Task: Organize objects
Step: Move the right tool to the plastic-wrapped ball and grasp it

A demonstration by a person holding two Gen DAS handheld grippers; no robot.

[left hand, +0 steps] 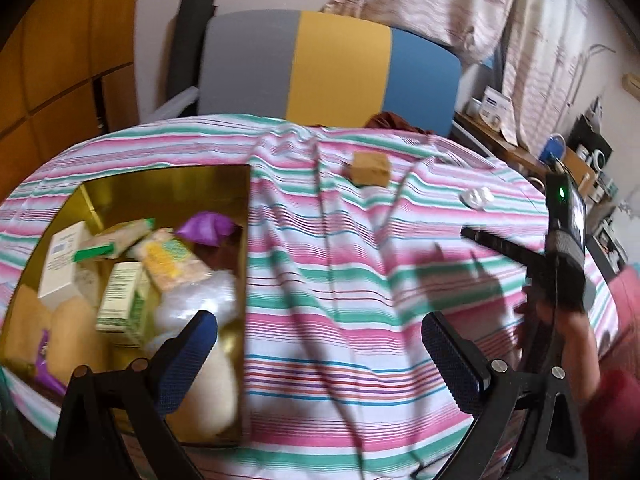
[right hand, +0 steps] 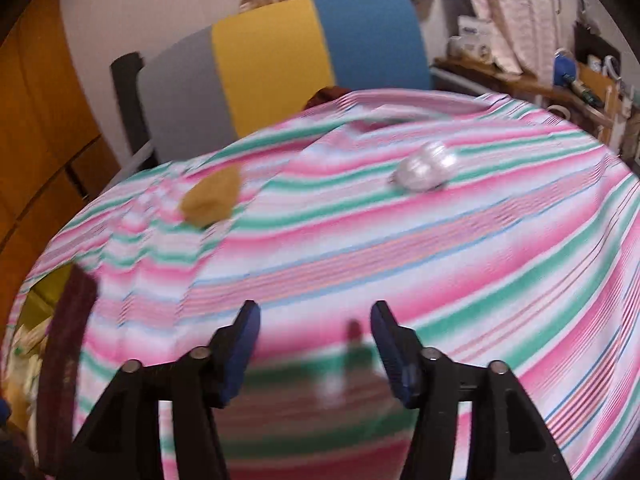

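Hovering over bare striped cloth (right hand: 360, 240), left gripper (left hand: 320, 360) and right gripper (right hand: 316, 344), fingers spread, empty.

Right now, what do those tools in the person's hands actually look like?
Each is a black plastic frame with two arms joined by round silver pins. The left tool and right tool both end in blue fingers with finely dotted, grippy faces. Seen from the left tool's camera, the right tool carries a small screen and a green light.

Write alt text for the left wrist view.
An open left tool hangs empty over a striped cloth, beside a gold box full of packages. A small brown box and white wrapper lie beyond.
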